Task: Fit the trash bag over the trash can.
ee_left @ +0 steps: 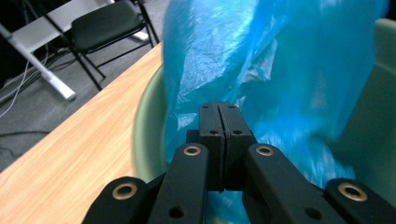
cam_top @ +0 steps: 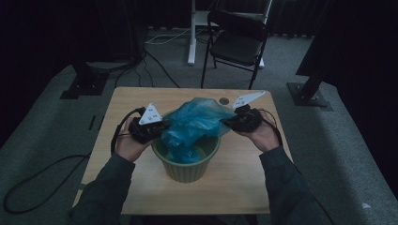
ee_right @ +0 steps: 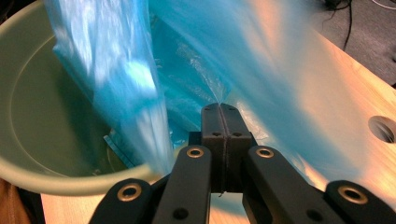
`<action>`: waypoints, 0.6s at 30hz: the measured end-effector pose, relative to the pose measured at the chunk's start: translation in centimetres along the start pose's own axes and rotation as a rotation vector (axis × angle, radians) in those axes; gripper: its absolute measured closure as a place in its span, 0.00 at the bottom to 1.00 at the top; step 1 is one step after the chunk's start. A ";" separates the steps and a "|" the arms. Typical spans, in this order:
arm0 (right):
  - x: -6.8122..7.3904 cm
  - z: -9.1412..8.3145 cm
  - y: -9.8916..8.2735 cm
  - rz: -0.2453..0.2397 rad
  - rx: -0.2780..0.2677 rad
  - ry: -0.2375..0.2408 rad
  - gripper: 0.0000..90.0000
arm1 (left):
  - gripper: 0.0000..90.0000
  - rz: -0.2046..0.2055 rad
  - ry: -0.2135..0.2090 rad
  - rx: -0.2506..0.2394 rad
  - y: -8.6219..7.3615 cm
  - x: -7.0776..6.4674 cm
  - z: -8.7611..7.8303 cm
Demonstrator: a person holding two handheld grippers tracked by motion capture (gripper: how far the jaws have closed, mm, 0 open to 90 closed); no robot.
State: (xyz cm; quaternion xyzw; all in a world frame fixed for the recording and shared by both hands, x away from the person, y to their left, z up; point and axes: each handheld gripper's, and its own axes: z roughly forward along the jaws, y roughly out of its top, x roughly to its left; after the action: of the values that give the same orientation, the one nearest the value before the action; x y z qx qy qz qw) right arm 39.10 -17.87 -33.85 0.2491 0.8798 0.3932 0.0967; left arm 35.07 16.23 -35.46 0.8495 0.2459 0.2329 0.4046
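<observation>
Both hand-held grippers, left (cam_top: pixel 162 127) and right (cam_top: pixel 229 121), seem clamped on the blue plastic bag (cam_top: pixel 192 126) above the green bin (cam_top: pixel 186 169); spread its mouth evenly, then fold it over the rim.

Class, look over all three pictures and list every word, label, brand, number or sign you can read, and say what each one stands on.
None: no readable text in these pictures.
The blue plastic bag, the green bucket and the wooden table carry no print that can be made out.
The grey plates on the hand-held grippers are blank as far as the high view shows.
</observation>
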 end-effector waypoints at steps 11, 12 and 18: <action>-0.8 -0.8 -0.9 0.042 0.012 -0.052 1.00 | 0.99 -0.115 0.054 -0.021 -2.6 2.1 -1.7; -0.8 -0.8 -0.9 0.042 0.012 -0.052 1.00 | 0.99 -0.115 0.054 -0.021 -2.6 2.1 -1.7; -0.6 -1.1 -0.2 0.032 -0.059 -0.042 0.78 | 0.98 -0.094 0.033 -0.032 -2.2 1.7 -1.4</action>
State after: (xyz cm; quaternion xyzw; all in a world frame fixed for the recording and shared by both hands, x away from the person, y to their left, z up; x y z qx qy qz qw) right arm 39.14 -19.04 -33.30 0.2683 0.8616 0.4150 0.1161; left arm 35.06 19.27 -36.12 0.8265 0.2882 0.2317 0.4244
